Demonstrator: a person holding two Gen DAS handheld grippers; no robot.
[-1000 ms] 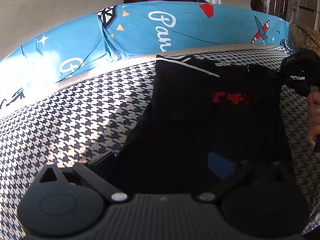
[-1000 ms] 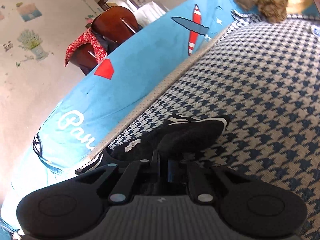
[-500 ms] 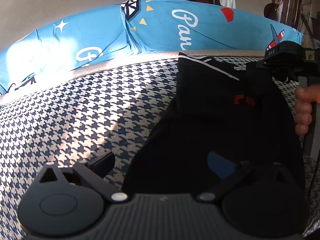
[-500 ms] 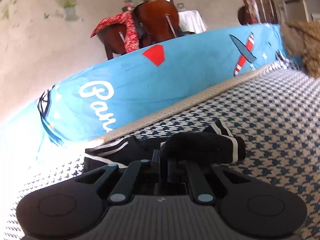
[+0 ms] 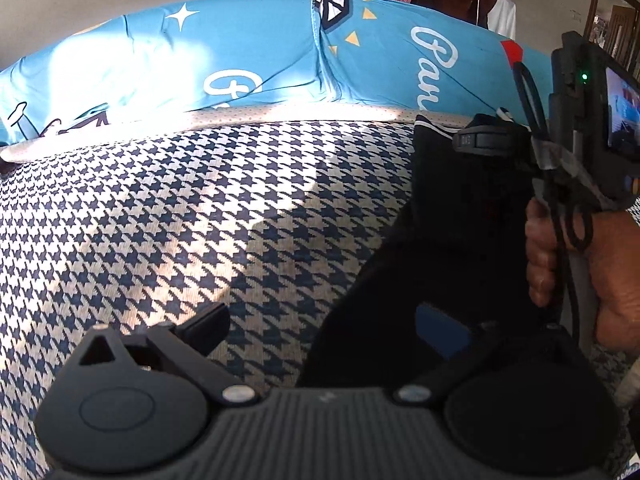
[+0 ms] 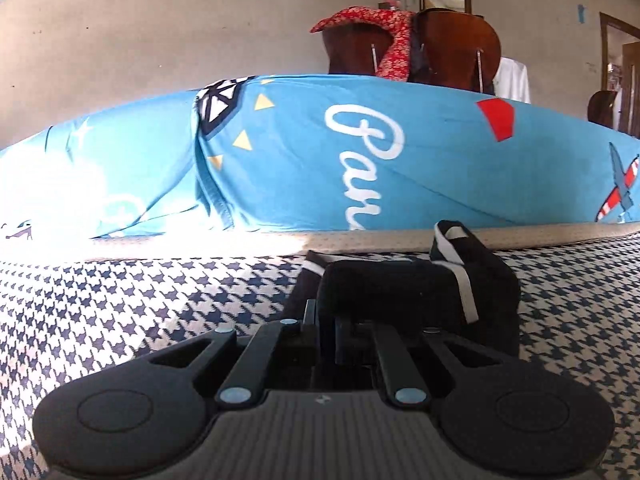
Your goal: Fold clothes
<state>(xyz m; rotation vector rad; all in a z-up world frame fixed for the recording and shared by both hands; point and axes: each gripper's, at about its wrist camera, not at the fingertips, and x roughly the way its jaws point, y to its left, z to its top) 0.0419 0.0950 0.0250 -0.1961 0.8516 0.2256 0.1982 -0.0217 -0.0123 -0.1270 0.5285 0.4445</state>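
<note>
A black garment (image 5: 440, 240) with white stripes lies on the houndstooth surface (image 5: 160, 220), right of centre in the left wrist view. My left gripper (image 5: 324, 324) hangs open just above it; the left finger is over bare cloth and the blue-padded right finger (image 5: 440, 328) is over the garment. My right gripper (image 6: 326, 320) is shut on a bunched, white-striped edge of the black garment (image 6: 400, 284), lifted a little off the surface. In the left wrist view the right gripper (image 5: 480, 144) shows at the far right, with a hand (image 5: 600, 264) holding it.
A blue printed cushion (image 5: 260, 56) runs along the back of the houndstooth surface. Behind it stand a brown chair (image 6: 452, 52) with a red cloth (image 6: 380, 40) over it, and a plain wall. Bright sunlight falls on the left part.
The right gripper has carried the gripped edge of the garment leftward over the rest and has come much closer to the left gripper. The left gripper stays open and has shifted left.
</note>
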